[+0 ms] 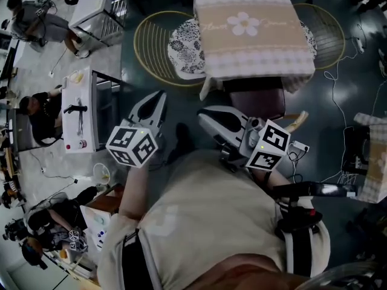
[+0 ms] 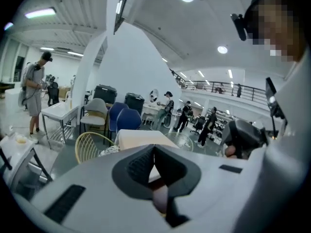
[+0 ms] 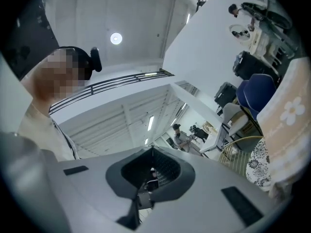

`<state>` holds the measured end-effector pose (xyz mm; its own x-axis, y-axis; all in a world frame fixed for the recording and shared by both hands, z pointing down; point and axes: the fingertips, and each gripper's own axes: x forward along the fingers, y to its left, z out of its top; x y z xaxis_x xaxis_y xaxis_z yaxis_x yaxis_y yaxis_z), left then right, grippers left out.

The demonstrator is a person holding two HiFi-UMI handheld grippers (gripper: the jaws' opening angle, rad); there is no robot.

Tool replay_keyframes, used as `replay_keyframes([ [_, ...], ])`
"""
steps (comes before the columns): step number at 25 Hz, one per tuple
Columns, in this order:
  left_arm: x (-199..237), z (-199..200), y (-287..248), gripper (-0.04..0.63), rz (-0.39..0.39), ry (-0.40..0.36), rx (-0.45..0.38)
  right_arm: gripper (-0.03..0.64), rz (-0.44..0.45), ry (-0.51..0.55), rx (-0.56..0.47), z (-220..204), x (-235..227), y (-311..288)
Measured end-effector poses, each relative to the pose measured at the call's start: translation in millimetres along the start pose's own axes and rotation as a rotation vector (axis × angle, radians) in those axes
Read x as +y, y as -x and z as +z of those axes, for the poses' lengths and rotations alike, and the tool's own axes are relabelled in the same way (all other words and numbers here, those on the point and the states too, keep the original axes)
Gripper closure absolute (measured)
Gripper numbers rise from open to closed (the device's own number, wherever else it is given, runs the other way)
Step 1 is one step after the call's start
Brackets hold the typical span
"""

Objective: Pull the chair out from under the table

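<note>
A square table under a beige cloth with a flower print stands ahead of me. A dark maroon chair is tucked under its near side, with a light wooden leg showing. My left gripper is shut and empty, held in the air left of that chair and short of the table. My right gripper is also shut and empty, pointing left, just in front of the chair. In the left gripper view the closed jaws face the table. In the right gripper view the jaws tilt up towards the ceiling, with the tablecloth at the right edge.
A gold wire chair with a floral cushion stands at the table's left and another at its right. White work tables with people seated nearby are at the left. Cables lie on the dark floor at the right.
</note>
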<state>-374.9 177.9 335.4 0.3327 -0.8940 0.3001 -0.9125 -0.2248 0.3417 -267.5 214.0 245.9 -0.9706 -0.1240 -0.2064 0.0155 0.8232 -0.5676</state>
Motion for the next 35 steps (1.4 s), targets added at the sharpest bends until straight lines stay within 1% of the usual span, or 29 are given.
replay_keyframes([
  [2, 38, -4, 3, 0.589, 0.029, 0.075, -0.012, 0.607, -0.027, -0.003, 0.018, -9, -5, -20],
  [3, 56, -6, 5, 0.588, 0.041, 0.095, -0.014, 0.607, -0.032, 0.000, 0.031, -12, -7, -32],
  [6, 108, -6, 9, 0.588, 0.067, 0.101, -0.011, 0.607, -0.043, 0.024, 0.073, -26, -11, -71],
  [8, 142, -8, 12, 0.588, 0.076, 0.115, -0.006, 0.607, -0.054, 0.019, 0.093, -40, -16, -97],
  [10, 171, -14, 16, 0.588, 0.078, 0.150, 0.003, 0.607, -0.054, 0.016, 0.113, -51, -19, -123],
  [14, 218, -38, 20, 0.588, 0.079, 0.256, 0.056, 0.607, -0.064, 0.056, 0.158, -63, -21, -161],
  [15, 229, -44, 19, 0.588, 0.084, 0.265, 0.072, 0.607, -0.070, 0.067, 0.164, -65, -22, -169],
  [18, 257, -53, 7, 0.588, 0.092, 0.246, 0.124, 0.607, -0.090, 0.087, 0.179, -70, -25, -184],
  [20, 266, -54, -8, 0.588, 0.080, 0.244, 0.150, 0.607, -0.112, 0.091, 0.183, -69, -29, -186],
  [22, 273, -54, -29, 0.585, 0.051, 0.258, 0.182, 0.607, -0.134, 0.091, 0.182, -65, -38, -185],
  [23, 275, -54, -41, 0.509, 0.031, 0.272, 0.206, 0.607, -0.143, 0.088, 0.182, -62, -42, -185],
  [24, 276, -54, -54, 0.328, 0.012, 0.285, 0.234, 0.607, -0.148, 0.083, 0.181, -59, -48, -184],
  [25, 279, -55, -66, 0.260, 0.004, 0.289, 0.263, 0.607, -0.148, 0.077, 0.178, -56, -54, -183],
  [27, 286, -55, -87, 0.254, 0.023, 0.263, 0.313, 0.607, -0.143, 0.055, 0.162, -48, -67, -181],
  [30, 298, -60, -116, 0.255, 0.084, 0.227, 0.377, 0.607, -0.142, 0.016, 0.127, -29, -91, -174],
  [33, 315, -69, -145, 0.255, 0.162, 0.237, 0.429, 0.607, -0.134, 0.030, 0.121, -6, -113, -167],
  [35, 329, -77, -162, 0.255, 0.219, 0.260, 0.457, 0.607, -0.120, 0.023, 0.129, 4, -124, -165],
])
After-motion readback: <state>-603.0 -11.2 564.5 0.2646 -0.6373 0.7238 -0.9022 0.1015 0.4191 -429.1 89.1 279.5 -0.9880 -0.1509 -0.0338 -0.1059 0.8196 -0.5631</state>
